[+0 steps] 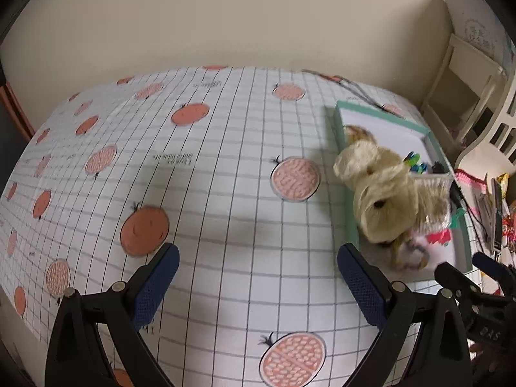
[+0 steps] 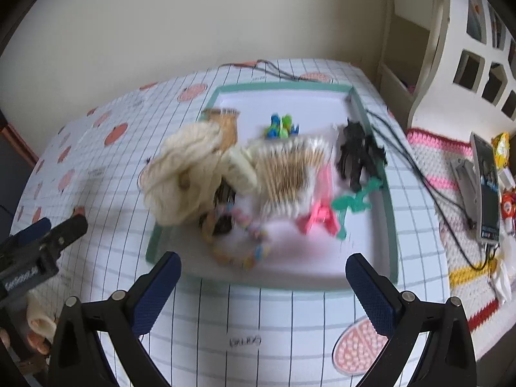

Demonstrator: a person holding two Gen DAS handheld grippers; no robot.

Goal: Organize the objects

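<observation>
A green-rimmed white tray (image 2: 391,206) (image 1: 351,225) lies on the checked tablecloth. In it are a cream plush toy (image 2: 183,174) (image 1: 380,187) hanging over the left rim, a pack of cotton swabs (image 2: 290,171), a pink clip (image 2: 317,213), a green clip (image 2: 351,203), a black clip (image 2: 354,154), small blue-green pegs (image 2: 280,125) and a pastel bead bracelet (image 2: 242,251). My right gripper (image 2: 262,287) is open just before the tray's near rim, holding nothing. My left gripper (image 1: 258,277) is open over bare cloth, left of the tray.
Black cables (image 2: 419,167) run along the tray's right side to a phone (image 2: 487,190) on a crocheted mat (image 2: 451,167). A white shelf unit (image 2: 451,48) stands at the right against the beige wall. The cloth (image 1: 193,161) left of the tray carries only printed fruit.
</observation>
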